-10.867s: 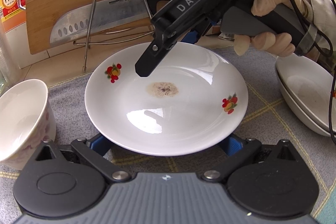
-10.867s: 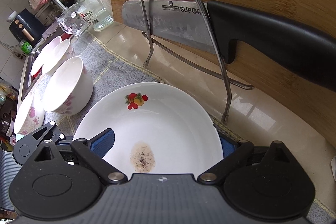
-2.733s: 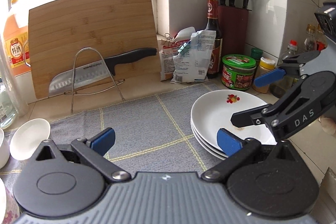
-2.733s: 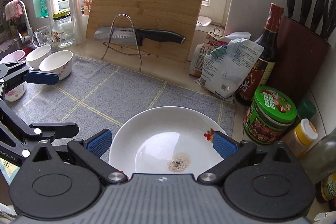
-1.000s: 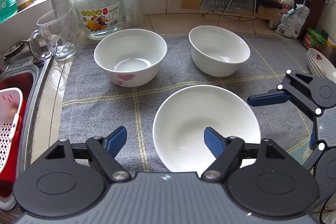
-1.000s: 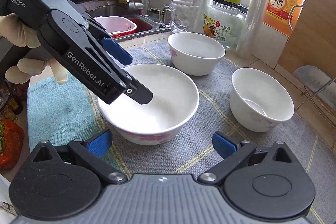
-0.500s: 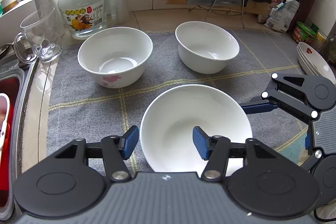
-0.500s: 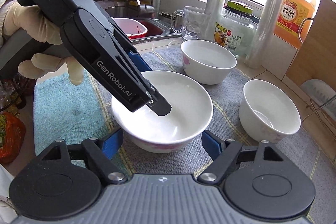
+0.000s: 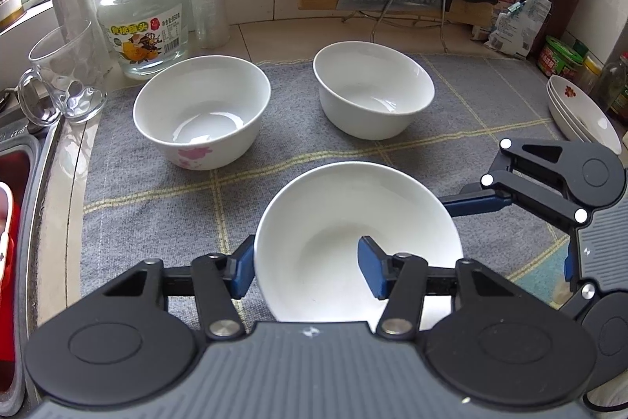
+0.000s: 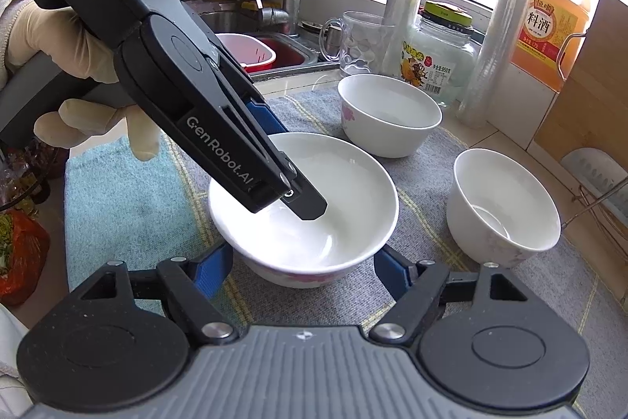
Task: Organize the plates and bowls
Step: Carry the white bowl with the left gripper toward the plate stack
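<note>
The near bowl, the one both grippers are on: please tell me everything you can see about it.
The near bowl is white, glossy like glazed ceramic, with faint pink flowers low on its outer wall, and looks empty. It stands upright on the grey mat, in front of two similar bowls. The left gripper pinches its rim, one finger inside and one outside. The right gripper is closed across its outer wall from both sides.

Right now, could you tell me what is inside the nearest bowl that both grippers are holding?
Inside the nearest bowl, only one blue pad of the left gripper shows, against the inner wall. The bare white interior holds nothing else; the near rim is hidden by the gripper body.
</note>
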{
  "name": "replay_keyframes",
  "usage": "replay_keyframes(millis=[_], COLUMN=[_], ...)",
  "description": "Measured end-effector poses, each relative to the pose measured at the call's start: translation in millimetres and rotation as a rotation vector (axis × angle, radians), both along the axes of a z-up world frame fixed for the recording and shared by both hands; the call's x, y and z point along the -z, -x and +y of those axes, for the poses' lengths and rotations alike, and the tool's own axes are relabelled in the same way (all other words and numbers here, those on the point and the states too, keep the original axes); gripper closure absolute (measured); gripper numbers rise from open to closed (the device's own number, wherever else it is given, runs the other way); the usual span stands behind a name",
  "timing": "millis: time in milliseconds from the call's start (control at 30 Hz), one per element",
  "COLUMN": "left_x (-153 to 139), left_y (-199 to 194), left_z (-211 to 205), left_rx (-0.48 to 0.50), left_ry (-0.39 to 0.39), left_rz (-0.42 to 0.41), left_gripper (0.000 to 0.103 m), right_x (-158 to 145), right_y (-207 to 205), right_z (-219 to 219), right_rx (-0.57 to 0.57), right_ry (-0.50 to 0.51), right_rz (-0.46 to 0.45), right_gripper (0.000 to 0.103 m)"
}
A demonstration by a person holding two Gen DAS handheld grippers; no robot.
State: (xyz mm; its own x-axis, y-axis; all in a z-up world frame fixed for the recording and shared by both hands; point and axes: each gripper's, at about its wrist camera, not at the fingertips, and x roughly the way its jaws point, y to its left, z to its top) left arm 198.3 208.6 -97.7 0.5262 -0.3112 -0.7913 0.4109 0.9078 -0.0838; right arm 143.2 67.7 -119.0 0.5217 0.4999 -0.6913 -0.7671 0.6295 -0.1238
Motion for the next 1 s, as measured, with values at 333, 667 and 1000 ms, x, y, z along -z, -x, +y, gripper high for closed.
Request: replay_keyframes(millis=[333,667,1000], left_x=[-9.3,-15.3,-14.3], left_y=[8.4,9.0,6.7], left_z=[-22.6,-61.5,-107.8], left_rx=[0.067,0.154,0.273], left_ry=[0.003,0.005,0.003], left_rz=[-0.015,-0.029,-0.03], left_gripper=[0.049,0.049,0.049], right_x=[-6.9,-13.2,-16.9], right_y=[12.8,27.4,42.3], right_z=[-14.8,-47.2,-86.2], right_rx=[0.03,0.121,0.231], right_ry=[0.02,0.014,0.021], right_rz=[0.003,0.004,0.007], right_gripper=[0.02,0.021,0.021])
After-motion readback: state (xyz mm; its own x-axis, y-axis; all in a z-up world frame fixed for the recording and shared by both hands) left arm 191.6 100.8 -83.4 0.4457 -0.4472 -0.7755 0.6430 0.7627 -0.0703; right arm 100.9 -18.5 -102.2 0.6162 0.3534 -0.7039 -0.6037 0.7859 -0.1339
